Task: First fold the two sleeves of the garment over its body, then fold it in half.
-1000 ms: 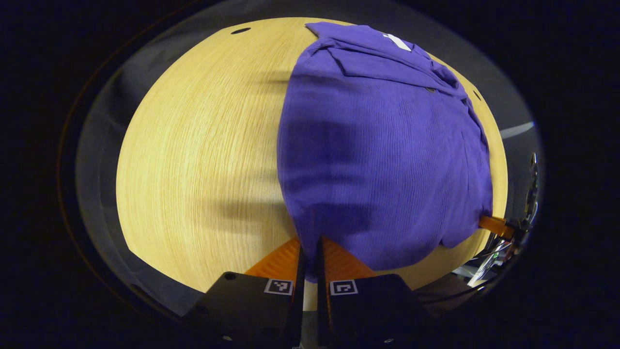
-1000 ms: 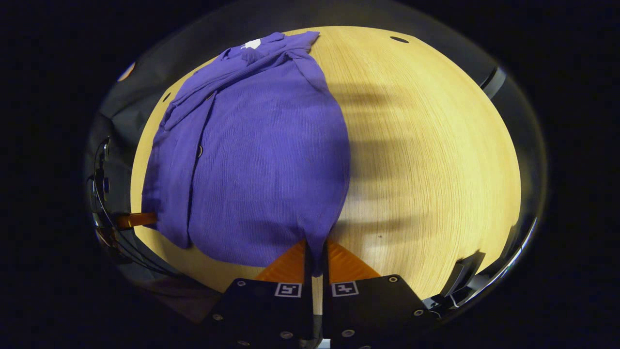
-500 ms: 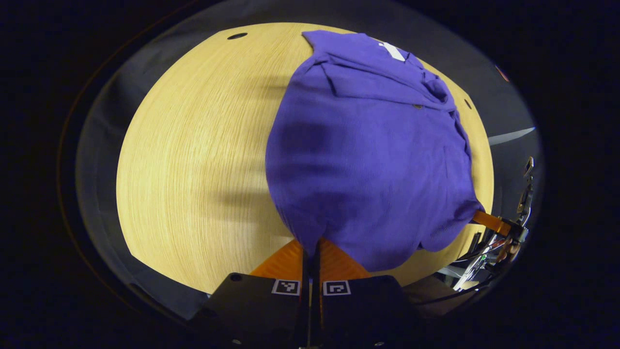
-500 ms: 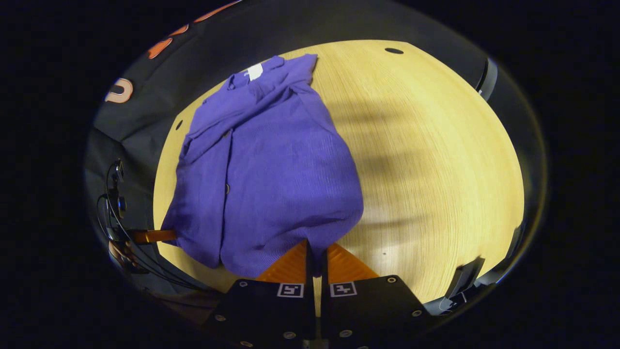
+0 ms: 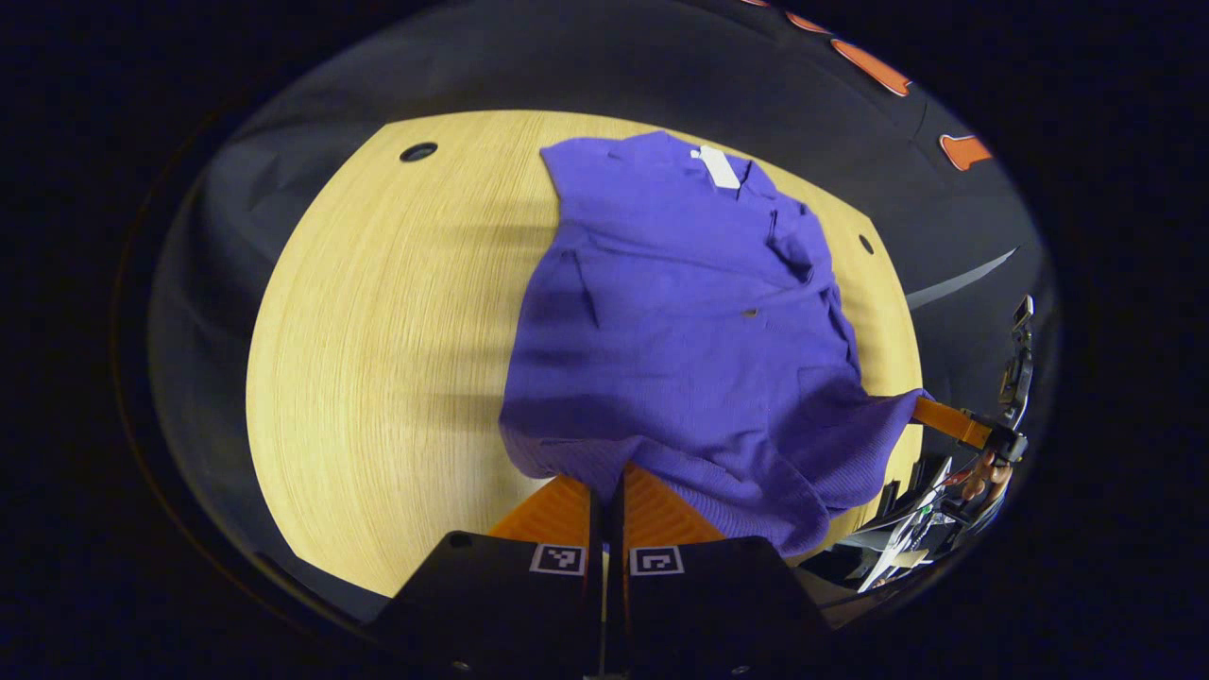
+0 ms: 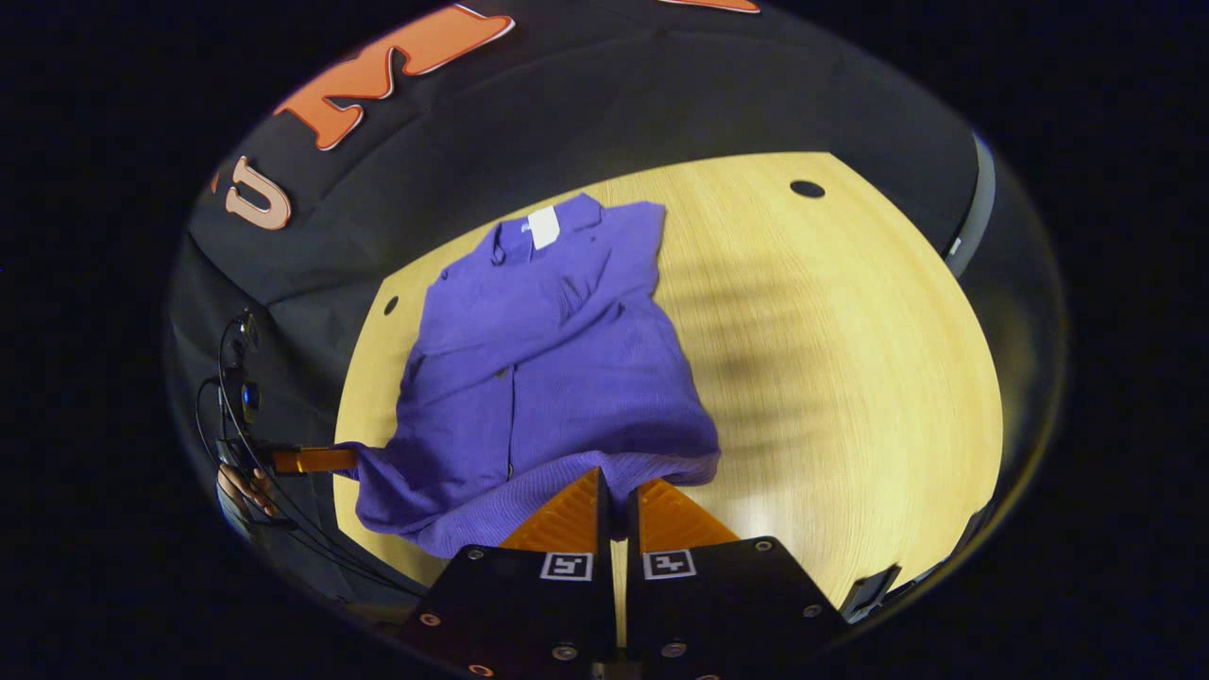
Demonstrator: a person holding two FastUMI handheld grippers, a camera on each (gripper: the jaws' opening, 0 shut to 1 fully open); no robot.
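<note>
A purple garment [image 5: 689, 312] lies on the wooden table [image 5: 378, 359], its collar and white label at the far end and a sleeve folded across its chest. My left gripper [image 5: 612, 480] is shut on one corner of the near hem, which is lifted off the table. In the right gripper view the garment [image 6: 548, 368] stretches away from my right gripper [image 6: 619, 486], shut on the other hem corner. The hem sags between the two grips. The right gripper [image 5: 949, 420] shows at the far right, and the left gripper [image 6: 307, 460] at the far left with a hand behind it.
The table [image 6: 850, 378] has bare wood on both sides of the garment. Small round holes [image 5: 417, 151] [image 6: 807, 189] sit near its far corners. Black cloth walls stand behind the table. Cables hang by the hand [image 6: 241, 486] at the table's near edge.
Both grippers have risen and drawn back, keeping their hold. The near hem has come up off the table, and the garment and table look smaller and farther off.
</note>
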